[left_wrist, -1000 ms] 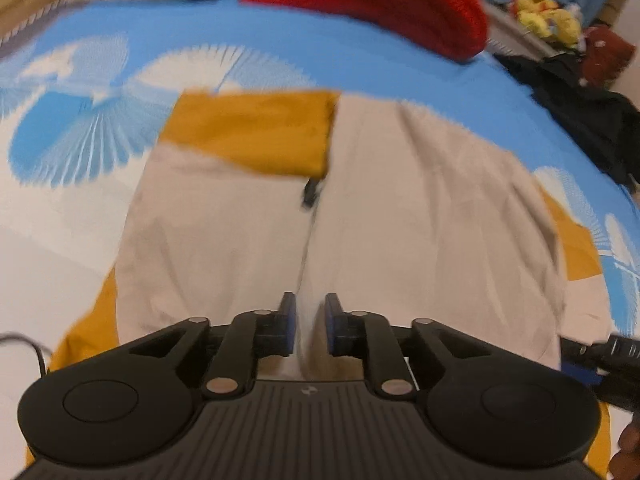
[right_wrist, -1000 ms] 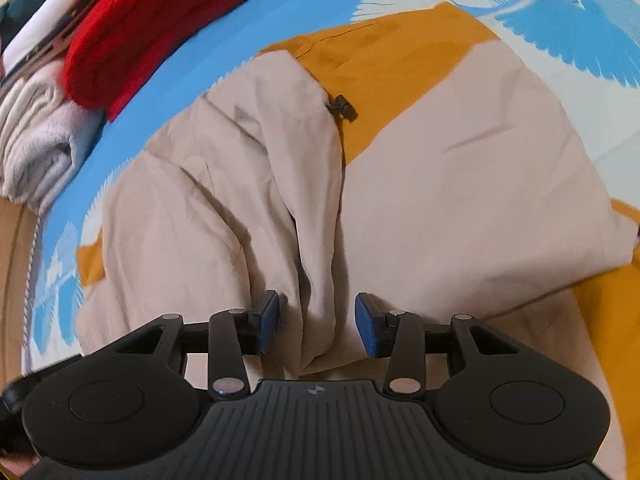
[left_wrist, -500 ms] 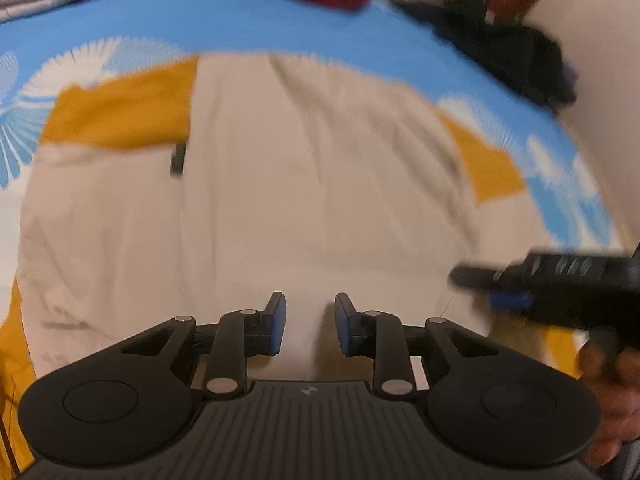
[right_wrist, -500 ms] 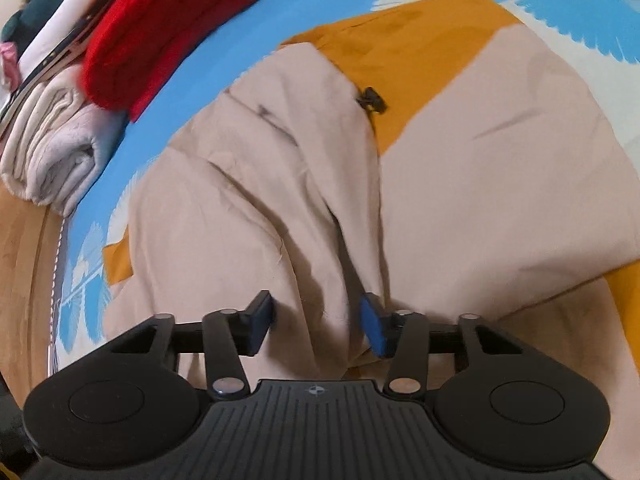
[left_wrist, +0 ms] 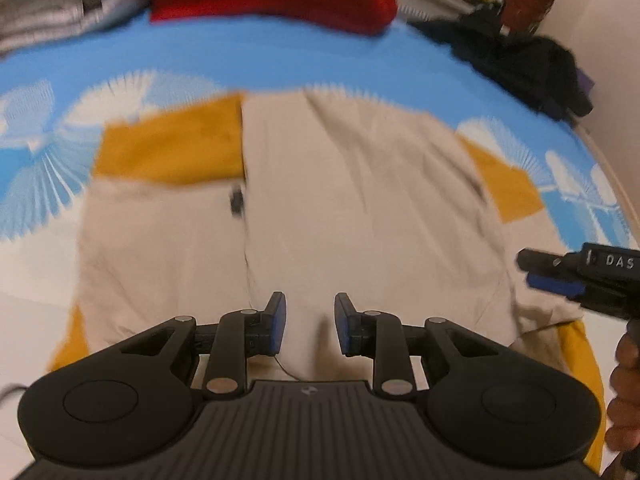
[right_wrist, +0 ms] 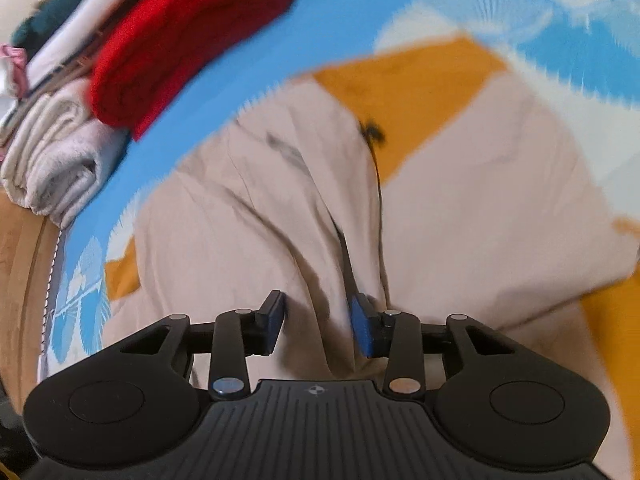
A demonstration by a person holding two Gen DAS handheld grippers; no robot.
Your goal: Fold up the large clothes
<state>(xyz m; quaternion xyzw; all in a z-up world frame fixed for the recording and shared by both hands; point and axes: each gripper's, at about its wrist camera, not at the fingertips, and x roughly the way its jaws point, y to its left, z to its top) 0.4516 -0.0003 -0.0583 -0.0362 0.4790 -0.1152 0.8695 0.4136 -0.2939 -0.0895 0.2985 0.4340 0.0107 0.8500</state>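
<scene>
The jacket (left_wrist: 360,216) is large, beige with mustard-yellow panels, and it lies spread out on the bed (left_wrist: 280,60), with its front side up. The two front halves meet along a line in the middle, where a small black zipper pull (left_wrist: 237,202) sits just below one yellow panel. One more yellow patch shows at the far right edge. In the right wrist view the beige cloth (right_wrist: 280,220) is wrinkled, with long folds along its middle.
</scene>
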